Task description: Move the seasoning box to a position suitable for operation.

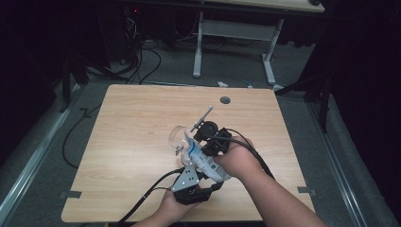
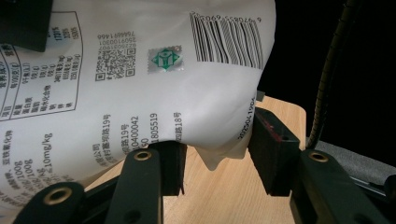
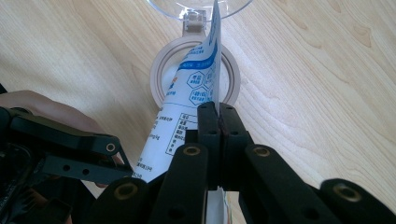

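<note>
the right gripper [image 3: 218,122] is pinching the thin edge of a white and blue printed pouch [image 3: 194,93], its jaws pressed tight together on the seam. ahead of those jaws the pouch is tilting over a clear plastic cup [image 3: 196,9] that is sitting on a round tan base [image 3: 161,70] on the wooden table [image 1: 132,137]. the left gripper [image 2: 217,156] is standing partly open with the bulging bottom of the pouch between its jaws; whether the pads are pressing on it is unclear.
</note>
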### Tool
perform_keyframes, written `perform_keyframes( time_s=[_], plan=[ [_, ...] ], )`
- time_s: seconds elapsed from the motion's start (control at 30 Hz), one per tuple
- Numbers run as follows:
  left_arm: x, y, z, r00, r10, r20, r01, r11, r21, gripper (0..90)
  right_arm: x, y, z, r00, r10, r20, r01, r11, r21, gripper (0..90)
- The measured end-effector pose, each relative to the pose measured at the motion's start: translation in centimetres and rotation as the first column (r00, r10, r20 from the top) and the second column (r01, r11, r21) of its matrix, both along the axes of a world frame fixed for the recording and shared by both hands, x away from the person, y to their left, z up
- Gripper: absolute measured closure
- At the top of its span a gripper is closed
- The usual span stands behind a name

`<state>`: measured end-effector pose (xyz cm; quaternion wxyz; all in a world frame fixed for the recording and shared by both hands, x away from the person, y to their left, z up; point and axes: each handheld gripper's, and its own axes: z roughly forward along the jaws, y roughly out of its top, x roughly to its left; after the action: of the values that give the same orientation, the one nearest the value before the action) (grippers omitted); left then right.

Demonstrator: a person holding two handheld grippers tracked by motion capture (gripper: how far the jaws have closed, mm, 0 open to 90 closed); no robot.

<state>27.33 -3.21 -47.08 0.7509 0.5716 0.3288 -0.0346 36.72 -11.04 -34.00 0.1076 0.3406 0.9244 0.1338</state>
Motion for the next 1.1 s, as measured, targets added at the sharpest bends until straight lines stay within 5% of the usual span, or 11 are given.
perform_keyframes(
  time_s=[1.1],
  plan=[
    [0.05,0.13,0.18,1.0,0.0,0.002,0.0,1.0,-0.008,59.0,0.16,0.21,-0.02,1.0,0.004,-0.004,-0.004,1.0,-0.001,90.0]
  ],
)
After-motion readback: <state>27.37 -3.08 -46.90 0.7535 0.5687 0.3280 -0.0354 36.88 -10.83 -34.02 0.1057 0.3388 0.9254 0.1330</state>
